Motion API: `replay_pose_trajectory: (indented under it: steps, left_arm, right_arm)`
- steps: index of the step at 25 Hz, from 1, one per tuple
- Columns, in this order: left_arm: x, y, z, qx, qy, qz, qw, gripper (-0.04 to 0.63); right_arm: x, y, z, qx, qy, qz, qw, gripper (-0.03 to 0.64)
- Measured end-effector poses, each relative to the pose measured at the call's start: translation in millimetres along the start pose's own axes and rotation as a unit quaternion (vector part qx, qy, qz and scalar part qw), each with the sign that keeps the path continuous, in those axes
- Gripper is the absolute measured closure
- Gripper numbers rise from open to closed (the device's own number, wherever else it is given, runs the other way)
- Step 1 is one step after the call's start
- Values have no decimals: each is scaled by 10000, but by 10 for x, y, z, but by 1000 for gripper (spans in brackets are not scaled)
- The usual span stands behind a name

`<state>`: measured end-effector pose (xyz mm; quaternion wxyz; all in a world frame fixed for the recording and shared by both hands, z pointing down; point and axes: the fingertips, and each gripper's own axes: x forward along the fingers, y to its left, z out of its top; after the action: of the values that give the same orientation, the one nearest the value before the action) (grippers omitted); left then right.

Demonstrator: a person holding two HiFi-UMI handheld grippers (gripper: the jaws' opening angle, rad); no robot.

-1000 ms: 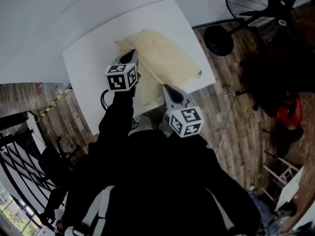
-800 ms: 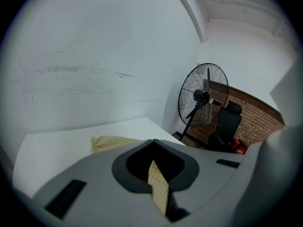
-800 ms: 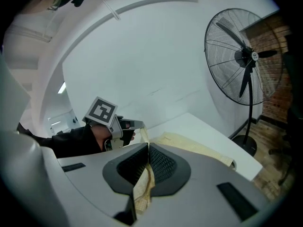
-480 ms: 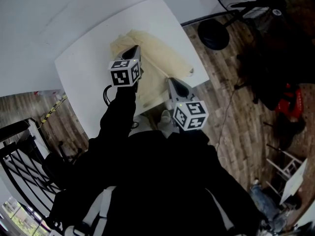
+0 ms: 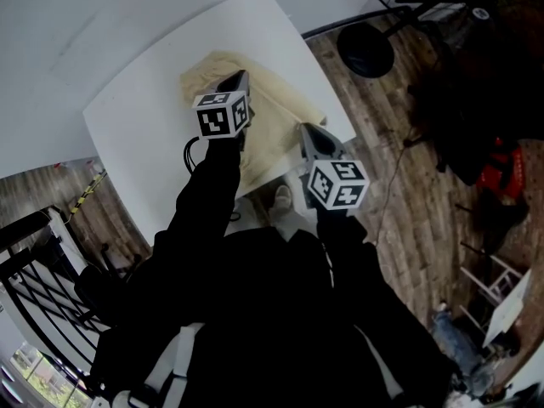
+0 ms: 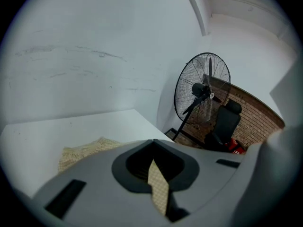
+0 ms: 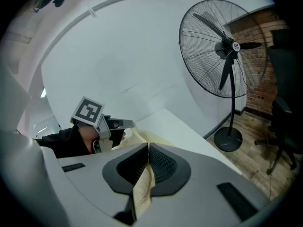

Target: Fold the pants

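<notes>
Gripping the cream pants at two spots, both arms in black sleeves reach out over the white table. The left gripper has its jaws pressed together on a thin, fine-checked strip of the fabric, which runs back between them. The right gripper is likewise clamped on a folded edge of the same cloth, which hangs in a loose pleat behind the pads.

The only print to be seen is the black-and-white square markers on each gripper's cube – patterns, not letters.

Ahead of the left gripper's tips the pants lie bunched on the table; the part nearest the person is hidden beneath the grippers and sleeves. Both grippers tilt forward and down, the left one further out over the table. Beyond and to the right of the right gripper stands a black pedestal fan, on the wood floor.
</notes>
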<state>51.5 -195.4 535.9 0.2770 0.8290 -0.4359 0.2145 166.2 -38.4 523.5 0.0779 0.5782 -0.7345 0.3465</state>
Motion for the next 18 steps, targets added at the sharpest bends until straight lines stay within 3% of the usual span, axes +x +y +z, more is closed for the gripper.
replay_pose_trajectory:
  steps: [14, 15, 16, 18]
  left_arm:
    - [443, -154, -256, -234, 123, -189, 9995, 587]
    - [437, -163, -253, -241, 81, -239, 9994, 556]
    - [421, -166, -246, -261, 33, -287, 9992, 515]
    - [364, -151, -231, -317, -63, -342, 9989, 492]
  right_arm:
    - [225, -590, -290, 530, 449, -513, 9963, 606]
    - [220, -612, -289, 561, 429, -567, 9959, 581]
    - [213, -626, -283, 590, 402, -603, 9956, 513]
    - [201, -636, -264, 582, 344, -643, 9956, 494]
